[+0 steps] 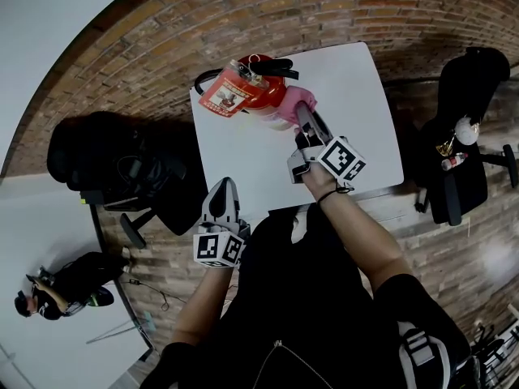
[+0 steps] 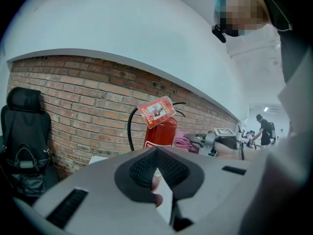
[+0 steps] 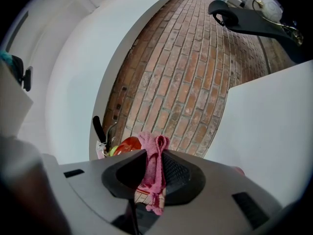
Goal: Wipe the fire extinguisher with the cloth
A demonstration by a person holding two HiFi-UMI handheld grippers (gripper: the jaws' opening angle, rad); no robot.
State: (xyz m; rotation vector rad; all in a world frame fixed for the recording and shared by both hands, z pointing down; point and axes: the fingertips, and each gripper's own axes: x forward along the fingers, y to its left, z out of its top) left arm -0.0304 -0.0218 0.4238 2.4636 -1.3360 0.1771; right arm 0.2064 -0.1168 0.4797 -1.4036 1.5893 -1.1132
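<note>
At the upper middle of the head view, a white worktop [image 1: 345, 112] is sitting on a brick floor [image 1: 122, 47]. The red fire extinguisher [image 1: 261, 94] is standing at its upper left corner, with a red tag [image 1: 226, 97] hanging from its head. The right gripper [image 1: 303, 118] is reaching in from below and pressing a pink cloth [image 1: 292, 101] against the extinguisher's right side. The left gripper [image 1: 225, 189] is hanging back at the worktop's lower left edge, well apart from both. Black chairs are standing to the left [image 1: 122, 168] and to the right [image 1: 470, 136] of the worktop.

The left gripper view is showing what the steep look down hides: the extinguisher is standing upright in the frame's middle, a black hose [image 2: 130, 131] is curving down its left side, and a brick wall [image 2: 88, 102] is rising behind it. Here this gripper's jaws are pressed together at the tips, with nothing between them.

The right gripper view is looking along the other jaws, which are pinching a fold of the cloth in the lower middle of the frame. Only the extinguisher's red top and black lever are peeking out at lower left.
</note>
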